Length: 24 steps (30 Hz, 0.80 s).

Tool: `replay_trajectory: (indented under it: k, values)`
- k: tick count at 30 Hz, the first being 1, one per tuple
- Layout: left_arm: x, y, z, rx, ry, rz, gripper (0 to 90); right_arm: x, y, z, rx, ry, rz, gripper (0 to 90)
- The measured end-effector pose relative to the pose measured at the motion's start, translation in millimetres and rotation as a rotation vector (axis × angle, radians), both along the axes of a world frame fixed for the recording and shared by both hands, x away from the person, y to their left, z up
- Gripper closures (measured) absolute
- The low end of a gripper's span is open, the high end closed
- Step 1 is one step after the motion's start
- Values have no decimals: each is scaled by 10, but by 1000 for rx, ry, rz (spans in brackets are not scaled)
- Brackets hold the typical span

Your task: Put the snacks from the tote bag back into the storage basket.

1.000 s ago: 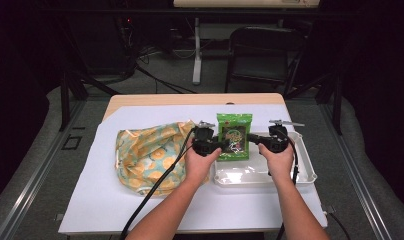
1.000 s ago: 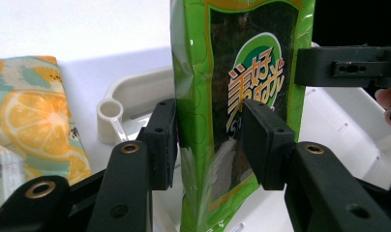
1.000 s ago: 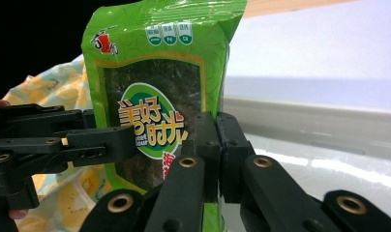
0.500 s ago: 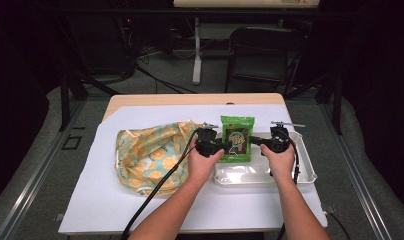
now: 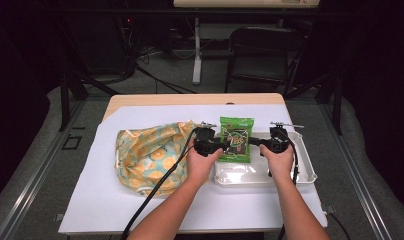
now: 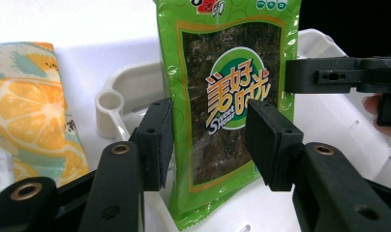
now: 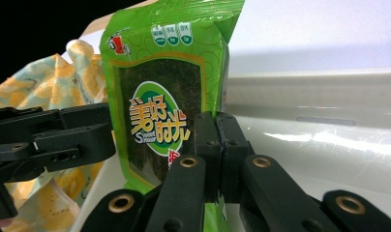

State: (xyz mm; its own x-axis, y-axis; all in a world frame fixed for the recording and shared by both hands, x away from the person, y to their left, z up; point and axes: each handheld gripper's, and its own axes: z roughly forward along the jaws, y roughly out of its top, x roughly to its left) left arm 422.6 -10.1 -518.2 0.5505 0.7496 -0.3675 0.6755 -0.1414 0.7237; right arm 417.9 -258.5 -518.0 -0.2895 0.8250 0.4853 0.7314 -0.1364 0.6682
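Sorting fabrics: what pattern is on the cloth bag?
Orange slices on pale teal cloth bag, best in the high view.

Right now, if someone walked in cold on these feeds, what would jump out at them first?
The bright green seaweed snack packet stands upright over the white tray at the table's right, with the right gripper shut on its edge. The left gripper has just been opening: the packet sits between its jaws, pads apart from it. Left of the hands lies a cloth bag printed with orange slices.
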Motion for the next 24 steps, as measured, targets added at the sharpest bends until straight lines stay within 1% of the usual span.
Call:
replay_trajectory:
  k: [2, 7, 9, 12, 13, 16, 18, 20, 22, 24]
  values:
    - [-1, 0, -7, 6, -3, 6, 531, 2, 6, 0, -4, 2, 1, 894]
    - [0, 14, -7, 17, -2, -1, 517, 6, 21, -10, 1, -4, 0, 894]
    - [0, 21, -3, 18, -6, 2, 514, 8, 26, -15, -1, -2, -7, 893]
    - [-2, 41, 14, 21, -10, -4, 513, 15, 23, -23, 11, 5, -7, 894]
    - [-5, 45, 19, 26, -9, 2, 513, 17, 23, -26, 12, 7, -10, 893]
    - [-11, 82, 39, 33, -12, -2, 513, 23, 16, -34, 14, 12, -12, 893]
    - [-21, 114, 58, 29, -18, 2, 513, 27, 20, -37, 16, 15, -18, 893]
    - [-34, 171, 75, 8, -27, 8, 513, 32, 27, -42, 14, 18, -18, 892]
    - [-43, 216, 81, 5, -28, 17, 513, 38, 42, -50, 17, 27, -21, 894]
    - [-50, 269, 85, 7, -28, 24, 513, 50, 56, -64, 0, 32, -13, 894]
